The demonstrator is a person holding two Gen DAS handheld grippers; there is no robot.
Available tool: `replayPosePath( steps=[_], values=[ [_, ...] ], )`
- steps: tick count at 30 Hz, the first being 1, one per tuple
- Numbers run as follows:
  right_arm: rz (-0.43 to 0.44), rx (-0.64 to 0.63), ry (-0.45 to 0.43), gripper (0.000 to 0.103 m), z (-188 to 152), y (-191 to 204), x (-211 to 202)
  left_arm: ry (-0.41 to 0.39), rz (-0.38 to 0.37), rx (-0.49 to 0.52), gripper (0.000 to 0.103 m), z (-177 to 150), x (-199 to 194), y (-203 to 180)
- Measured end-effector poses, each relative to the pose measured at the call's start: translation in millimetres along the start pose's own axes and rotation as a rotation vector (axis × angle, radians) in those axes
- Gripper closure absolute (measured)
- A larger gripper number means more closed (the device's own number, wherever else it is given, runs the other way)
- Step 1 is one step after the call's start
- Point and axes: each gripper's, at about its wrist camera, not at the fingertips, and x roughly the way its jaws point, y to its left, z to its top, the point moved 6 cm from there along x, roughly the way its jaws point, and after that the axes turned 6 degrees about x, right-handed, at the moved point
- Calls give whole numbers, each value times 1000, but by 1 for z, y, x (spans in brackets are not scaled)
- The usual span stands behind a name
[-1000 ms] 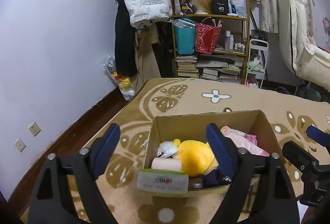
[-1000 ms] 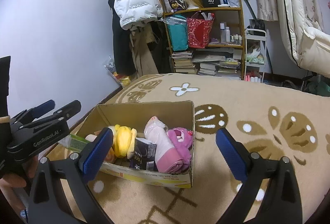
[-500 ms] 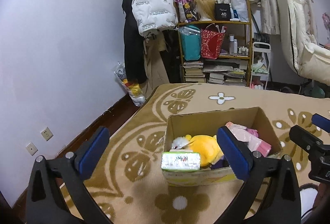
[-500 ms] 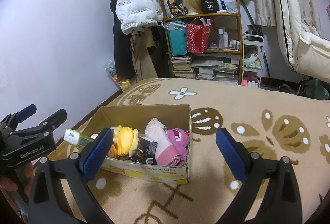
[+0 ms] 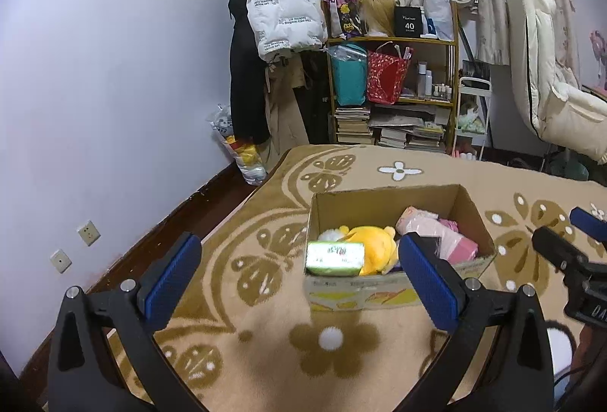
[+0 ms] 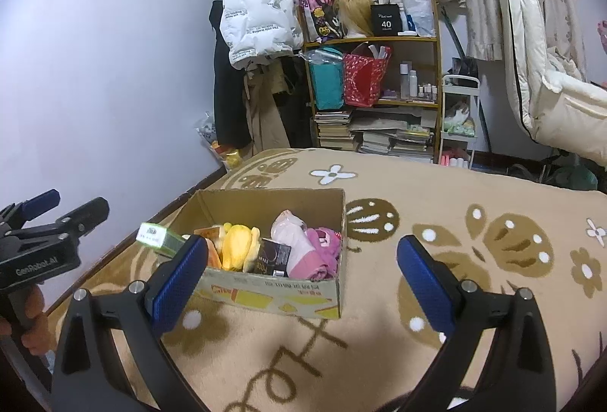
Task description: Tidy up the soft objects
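From the left wrist camera, a cardboard box (image 5: pixel 394 283) is sitting on a tan blanket (image 5: pixel 265 336) with brown flower and butterfly shapes. The box is open at the top, its long side running left to right across the view. Inside, a round yellow plush toy (image 5: pixel 373 245) is lying near the middle, a pale pink soft bundle (image 5: pixel 436 233) is resting to its right, and a small white fluffy piece (image 5: pixel 330 234) is showing at the left. A green packet (image 5: pixel 334 257), long side level, is leaning on the box's near left corner. The left gripper (image 5: pixel 299 268) is standing with its blue ribbed pads spread wide, holding nothing and touching nothing.

From the right wrist camera, the same box (image 6: pixel 273 294) is lying left of centre, its long side slanting down toward the right. The yellow plush (image 6: pixel 237 250) is sitting beside a black packet (image 6: pixel 273 258), then the pale pink bundle (image 6: pixel 294 243) and a bright pink plush (image 6: pixel 326 241). The green packet (image 6: pixel 157 237) is jutting out past the box's left end. The right gripper (image 6: pixel 301 266) is spread wide and empty, clear of the box. At the left edge, a hand (image 6: pixel 32 321) is holding the other gripper's black handle.
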Motion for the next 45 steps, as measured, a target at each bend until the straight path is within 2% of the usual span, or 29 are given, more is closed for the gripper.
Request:
replayPosePath(
  steps=[4, 9, 17, 28, 34, 45],
  values=[
    [7, -4, -7, 0, -3, 0, -7, 27, 17, 9, 0, -11, -6, 3],
    [1, -27, -3, 0, -5, 4, -10, 42, 4, 1, 0, -22, -13, 5],
    [-22, -28, 40, 0, -22, -2, -10, 93, 4, 51, 0, -38, -7, -6],
    [-47, -22, 93, 0, -32, -10, 4, 98, 11, 63, 0, -40, 1, -9],
    [-46, -40, 96, 0, -33, -7, 5, 115, 4, 79, 0, -45, 5, -14],
    [-45, -40, 91, 0, -33, -4, 5, 99, 15, 86, 0, -45, 2, -19]
  ],
)
